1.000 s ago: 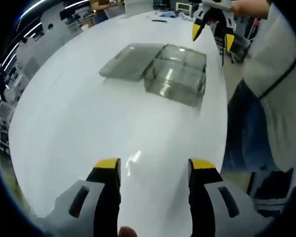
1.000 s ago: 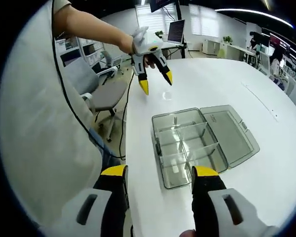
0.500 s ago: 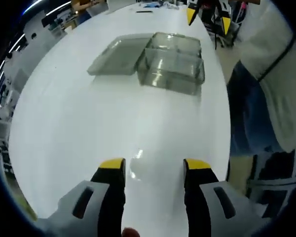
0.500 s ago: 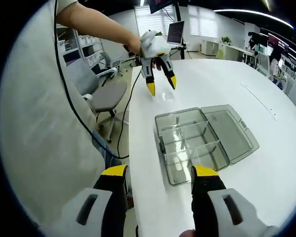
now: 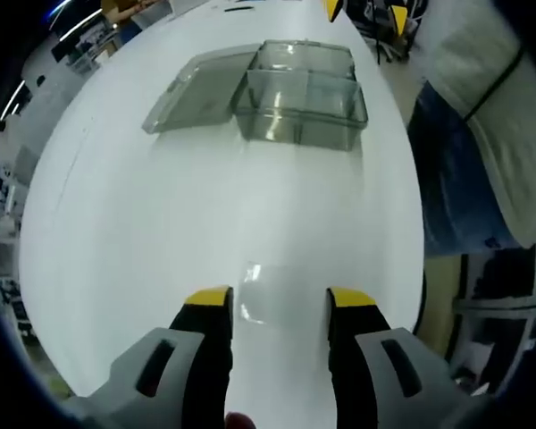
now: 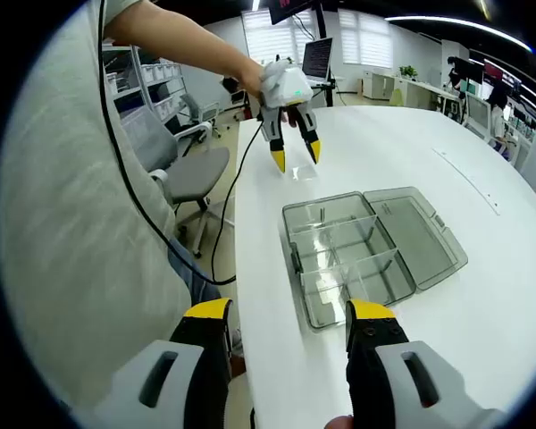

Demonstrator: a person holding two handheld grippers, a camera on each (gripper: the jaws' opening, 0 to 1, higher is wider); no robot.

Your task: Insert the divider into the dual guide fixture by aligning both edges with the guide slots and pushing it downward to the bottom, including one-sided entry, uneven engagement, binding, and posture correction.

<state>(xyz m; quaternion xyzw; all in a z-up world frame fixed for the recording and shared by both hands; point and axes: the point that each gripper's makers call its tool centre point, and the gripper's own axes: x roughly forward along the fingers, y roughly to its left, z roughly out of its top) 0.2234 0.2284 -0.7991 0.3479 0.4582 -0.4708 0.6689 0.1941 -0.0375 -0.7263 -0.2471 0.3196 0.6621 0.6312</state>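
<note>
You are holding the left gripper [image 5: 272,304] low over the counter [image 5: 143,268], jaws spread moderately and holding nothing, straddling a small clear divider [image 5: 261,297] that is lying flat on the white surface near the counter's edge on your side. In the right gripper view that same left gripper [image 6: 295,152] is pointing down at the clear piece [image 6: 302,172]. Your right gripper [image 6: 286,326] is hovering wide and empty above the near end of the compartment box [image 6: 348,264].

The divider is nearly invisible against the counter, little more than a glint. Its outline is too faint for me to tell its long axis or which way it is pointing, so check that before closing. If you are closing on it flat, the jaws are likely to scrape the counter and skate the thin sheet toward the edge, or to pinch only a corner so that it is hanging crooked.

The box [image 5: 299,103] is sitting well apart from the divider, further along the same counter edge, its open lid [image 5: 196,85] lying flat toward the counter's middle. Its long axis is running along that edge, with clear partitions already standing across it. A tilted carry is risking one-sided entry and binding in the guide slots.
</note>
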